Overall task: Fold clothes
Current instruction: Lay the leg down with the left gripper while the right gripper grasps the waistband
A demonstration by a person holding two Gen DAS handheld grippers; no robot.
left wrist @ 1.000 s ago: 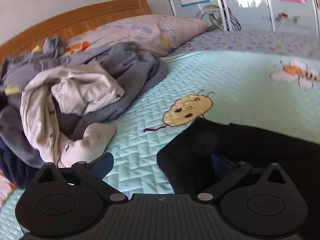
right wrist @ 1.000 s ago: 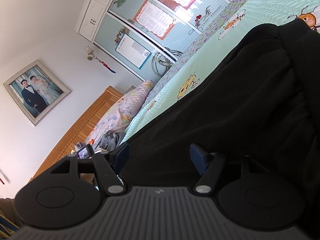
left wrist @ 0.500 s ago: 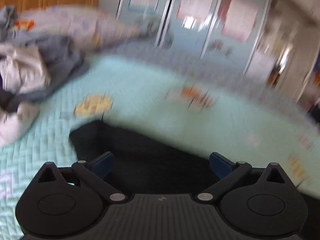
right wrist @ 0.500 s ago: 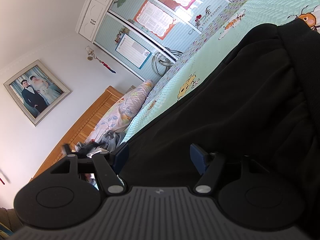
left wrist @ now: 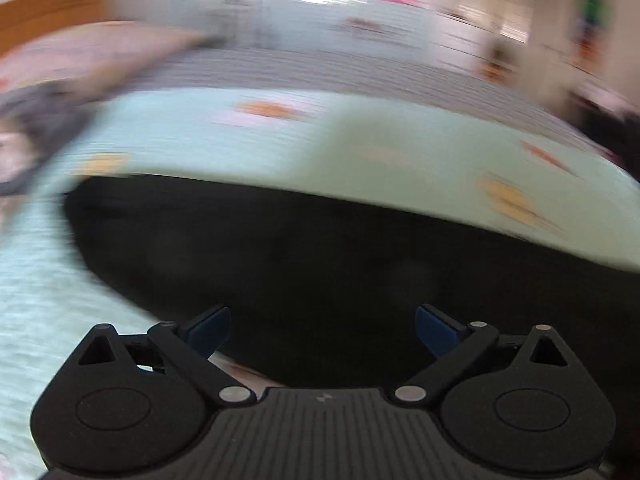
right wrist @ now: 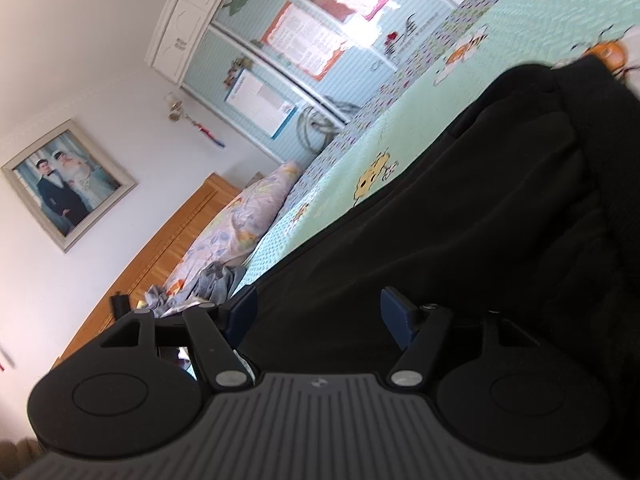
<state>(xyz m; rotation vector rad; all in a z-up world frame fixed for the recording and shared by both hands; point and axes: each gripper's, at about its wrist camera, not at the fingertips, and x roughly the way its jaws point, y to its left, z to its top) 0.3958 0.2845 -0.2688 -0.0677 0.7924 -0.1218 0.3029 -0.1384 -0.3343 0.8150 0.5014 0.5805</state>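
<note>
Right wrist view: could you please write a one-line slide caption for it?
Open right gripper poised low over a black garment spread on the mint quilted bedspread.

One black garment [right wrist: 460,216], one pillow [right wrist: 240,224], three posters [right wrist: 304,40].

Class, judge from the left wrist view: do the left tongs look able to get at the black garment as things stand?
Probably yes. The left tongs stand open right over the black garment on the bedspread, with nothing between, though the picture is blurred.
</note>
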